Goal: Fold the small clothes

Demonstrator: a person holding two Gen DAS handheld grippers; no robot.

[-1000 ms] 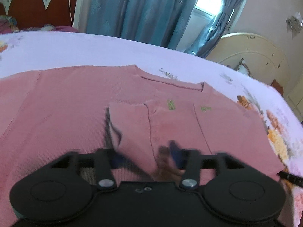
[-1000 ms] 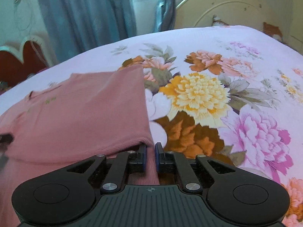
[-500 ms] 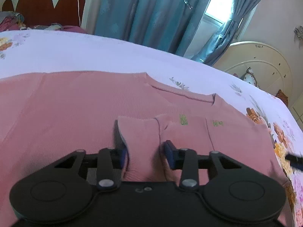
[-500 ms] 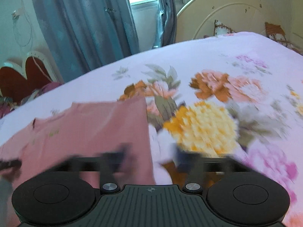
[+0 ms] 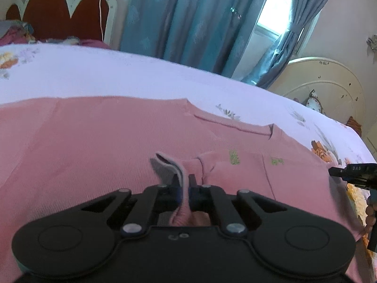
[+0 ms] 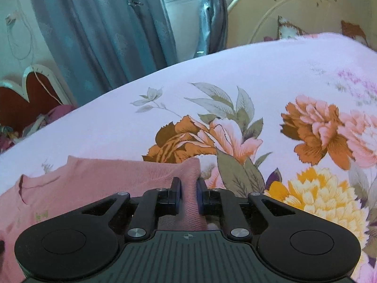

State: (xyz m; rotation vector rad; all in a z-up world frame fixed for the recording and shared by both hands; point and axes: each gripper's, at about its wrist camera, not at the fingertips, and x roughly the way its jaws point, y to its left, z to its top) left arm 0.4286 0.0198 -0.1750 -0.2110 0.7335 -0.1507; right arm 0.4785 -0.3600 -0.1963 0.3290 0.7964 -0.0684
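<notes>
Left claw clenched on pinched-up fold of pink shirt, cloth ridge squeezed between both pads, pale inner side of fold curling up just left of pads. Right claw clenched on right-hand corner of same shirt, pink ribbed cloth bunched between pads and running back under claw body. Right claw also seen from left wrist view as black tip at far right edge, white lettering on it, roughly "DA5", rest too small to read.

Pink shirt spread flat on bed, neckline toward far side, one sleeve folded in over chest. Small green embroidered marks on chest: two, not legible as words. From right wrist view shirt occupies near left; bedsheet with big printed flowers fills right and far side.

Counts: one shirt, two claws, two headboards — red scalloped one far left, cream rounded one far right. Blue curtains far behind bed, two panels, bright window between them. White cord hanging over red headboard. Heap of mixed clothes far left by red headboard, count unclear.
</notes>
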